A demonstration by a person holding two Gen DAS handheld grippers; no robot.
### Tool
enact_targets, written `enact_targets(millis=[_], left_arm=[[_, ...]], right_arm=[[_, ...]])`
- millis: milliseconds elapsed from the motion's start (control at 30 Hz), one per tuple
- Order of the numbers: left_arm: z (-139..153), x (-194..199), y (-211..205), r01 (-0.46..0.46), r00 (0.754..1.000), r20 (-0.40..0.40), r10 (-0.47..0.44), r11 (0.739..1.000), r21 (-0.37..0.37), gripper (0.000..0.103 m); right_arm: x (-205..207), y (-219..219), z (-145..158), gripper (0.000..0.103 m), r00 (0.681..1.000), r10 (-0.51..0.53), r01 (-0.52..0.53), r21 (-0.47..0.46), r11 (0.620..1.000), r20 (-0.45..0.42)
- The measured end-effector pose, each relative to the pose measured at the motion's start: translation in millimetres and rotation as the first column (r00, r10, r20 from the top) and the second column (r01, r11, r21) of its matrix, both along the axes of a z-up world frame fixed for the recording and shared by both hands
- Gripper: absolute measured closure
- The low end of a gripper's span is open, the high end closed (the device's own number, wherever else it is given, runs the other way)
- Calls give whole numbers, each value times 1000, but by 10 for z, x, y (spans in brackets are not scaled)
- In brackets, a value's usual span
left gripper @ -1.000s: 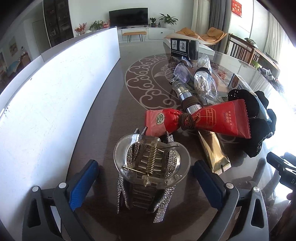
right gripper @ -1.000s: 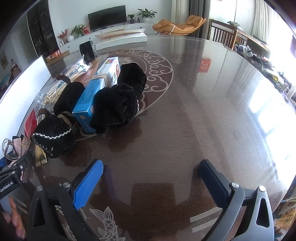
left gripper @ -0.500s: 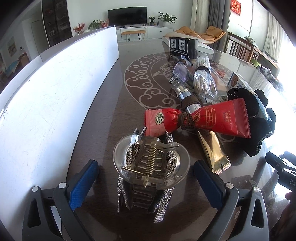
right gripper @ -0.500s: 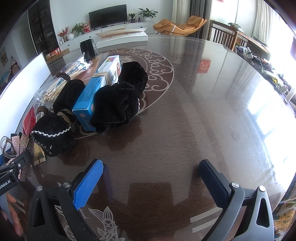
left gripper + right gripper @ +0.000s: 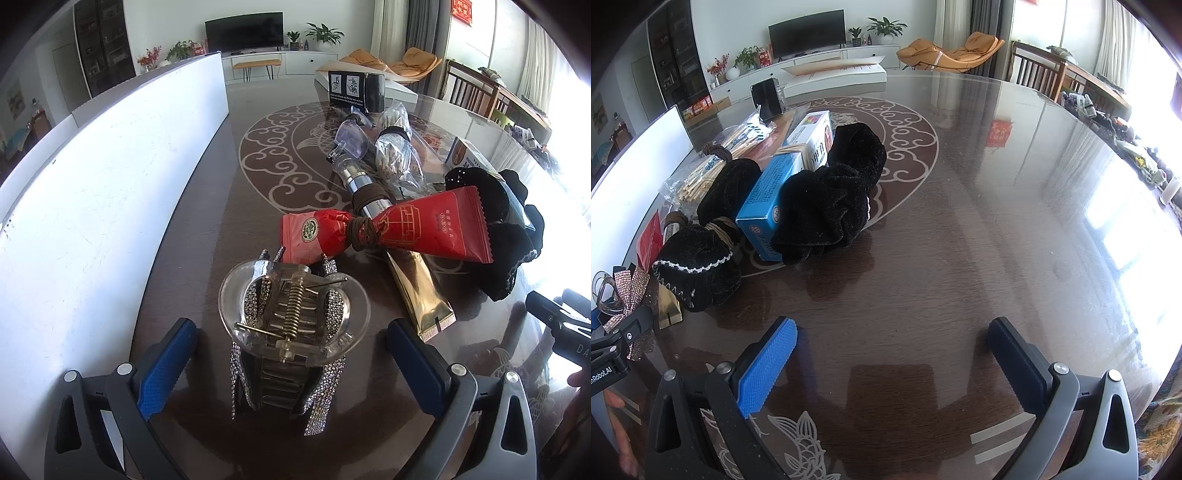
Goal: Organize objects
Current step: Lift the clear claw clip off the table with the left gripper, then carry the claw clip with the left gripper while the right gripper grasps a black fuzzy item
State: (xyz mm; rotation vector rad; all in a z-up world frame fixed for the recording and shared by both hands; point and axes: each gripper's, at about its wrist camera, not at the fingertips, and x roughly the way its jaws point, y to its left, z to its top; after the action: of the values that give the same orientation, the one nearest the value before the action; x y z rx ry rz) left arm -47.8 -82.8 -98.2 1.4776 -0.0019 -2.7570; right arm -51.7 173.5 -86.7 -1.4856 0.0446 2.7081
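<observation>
I saw no bin or tray on the table (image 5: 960,229); the nearest things to containers were 2 clear bags, 1 in the left view holding a pale bundle (image 5: 393,155) cinched with a dark band, and 1 in the right view holding wooden sticks (image 5: 713,170). I could not tell whether these were the same bag.

Taking the hair clip (image 5: 291,332) as my landmark, I counted 1 clear clip with glittering straps, standing on the table right between the fingers of my left gripper (image 5: 291,365). Just behind the clip lay 1 red packet (image 5: 384,230) knotted at its middle with a brown tie, and to the clip's right 1 gold tube (image 5: 419,295), partly under the packet. Farther behind the clip lay 1 metal-bodied bottle (image 5: 360,181). Right of the packet sat black velvet scrunchies; in the right view I counted 3 (image 5: 831,199), with 1 blue box (image 5: 768,199) and 1 white box (image 5: 812,140) wedged among them.

My left gripper was held low and level, spread wide, its pads apart from the clip and grasping nothing. My right gripper (image 5: 890,369) hung over bare table well to the clip's right, equally wide and empty.
</observation>
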Motion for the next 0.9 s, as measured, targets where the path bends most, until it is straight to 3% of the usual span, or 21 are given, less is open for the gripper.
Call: enact_targets(millis=[67,100,167,233,300,467,567,633,700,900], left_arm=[[2,8,0,2,1000,-5,-2,1000,1,0],[2,11,1,2,1000,-7,-2,1000,1,0],[2,14,5,-1,1000,-9,1,1000,2,0],[2,18,8,-3,1000,-11,3,1000,2,0],[2,11,9,-5,1000,-11,5,1000,3,0],[-2,1,5,-5,1000,-11,5,1000,4,0],[-2,3,4,-5,1000,-10,5,1000,5,0],[-3,4,2,-2,1000,-10,2,1000,7,0],[-2,5,0,1,1000,-10,-1,1000,9,0],[-3,4,-3,4,1000,-9,-3,1000,8,0]], right_arm=[[13,85,39,0,1000,-13,12,-64,998,-17],[26,189,71,0,999,-30,25,-140,990,-35],[84,492,123,0,991,-116,92,-299,950,-65],[140,783,158,0,972,-223,176,-392,903,-76],[104,917,188,6,969,-238,178,-472,863,-70],[-293,510,424,17,994,-38,-8,-423,906,-100],[-573,336,335,40,997,0,-35,-429,903,-80],[-696,356,157,64,999,15,-29,-462,886,-33],[-674,458,22,65,999,28,-33,-520,854,-17],[-259,1066,56,64,993,-120,102,-513,852,-1]])
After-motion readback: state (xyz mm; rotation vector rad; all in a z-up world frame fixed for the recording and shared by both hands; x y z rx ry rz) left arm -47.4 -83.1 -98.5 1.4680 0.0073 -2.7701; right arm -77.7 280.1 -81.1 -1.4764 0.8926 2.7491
